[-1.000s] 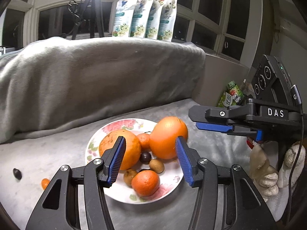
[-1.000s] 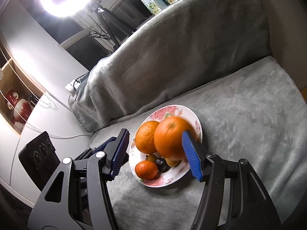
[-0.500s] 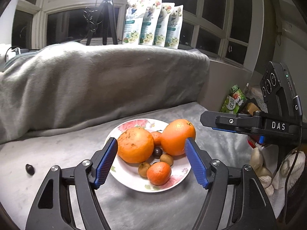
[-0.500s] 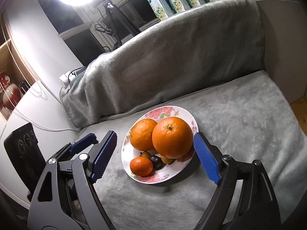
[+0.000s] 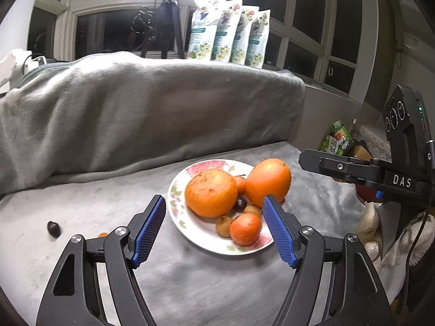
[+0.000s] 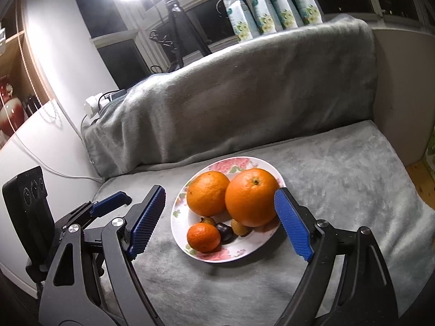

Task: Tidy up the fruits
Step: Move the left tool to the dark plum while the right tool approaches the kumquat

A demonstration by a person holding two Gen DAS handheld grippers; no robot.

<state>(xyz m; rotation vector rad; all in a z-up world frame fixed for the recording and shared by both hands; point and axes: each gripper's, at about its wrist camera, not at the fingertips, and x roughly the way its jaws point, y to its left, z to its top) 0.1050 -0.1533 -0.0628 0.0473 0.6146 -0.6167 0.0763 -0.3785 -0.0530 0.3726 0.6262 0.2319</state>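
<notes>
- spreading has just been seen in both sets of jaws: the left gripper is held apart with nothing between its blue pads, and the right gripper is likewise parted and empty.
- a second ago each gripper was set close around one of the big oranges; now both are drawn back from the floral plate, so both fruits are judged to have been released onto it.
- the two large oranges are left side by side on the plate, touching: the rougher one on the left, the smoother one on the right, leaning on the rim.
- below them a small mandarin, a dark plum-like fruit and a few brownish small fruits are gathered in the plate; another small orange fruit is wedged behind the big pair.
- out on the grey blanket, well apart from the plate, a dark fruit is left lying, and a bit of an orange one is glimpsed beside the left finger.
- those strays are judged to be what remains to be collected.
</notes>
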